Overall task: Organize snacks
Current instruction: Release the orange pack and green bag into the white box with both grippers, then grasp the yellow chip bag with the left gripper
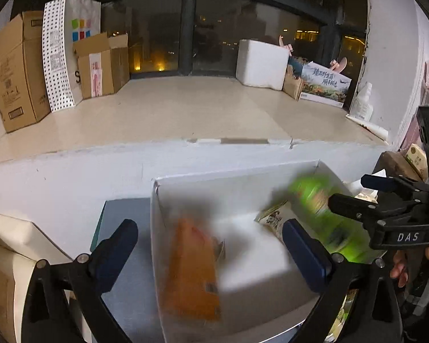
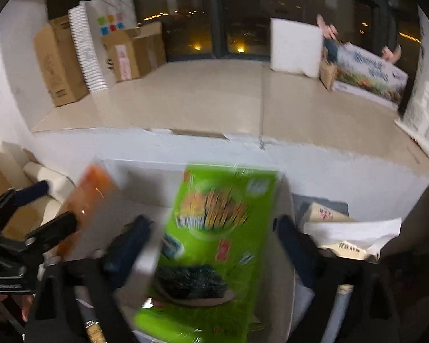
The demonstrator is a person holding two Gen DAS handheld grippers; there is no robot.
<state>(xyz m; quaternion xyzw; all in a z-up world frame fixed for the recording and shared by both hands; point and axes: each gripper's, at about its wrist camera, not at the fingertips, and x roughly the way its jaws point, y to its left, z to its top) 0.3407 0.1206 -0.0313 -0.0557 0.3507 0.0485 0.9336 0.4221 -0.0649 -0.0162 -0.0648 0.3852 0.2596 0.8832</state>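
Note:
A white open box stands below the ledge. An orange snack packet, blurred, is between my left gripper's wide-apart fingers over the box; the fingers do not touch it. My left gripper is open. A green snack packet, blurred, lies between my right gripper's spread fingers over the box; it looks loose. My right gripper is open; it also shows in the left wrist view beside the green packet. A small beige packet lies in the box.
Cardboard boxes and a paper bag stand on the ledge at left, a white foam box and printed carton at right. More snack packets and paper lie right of the white box. A cardboard box sits at left.

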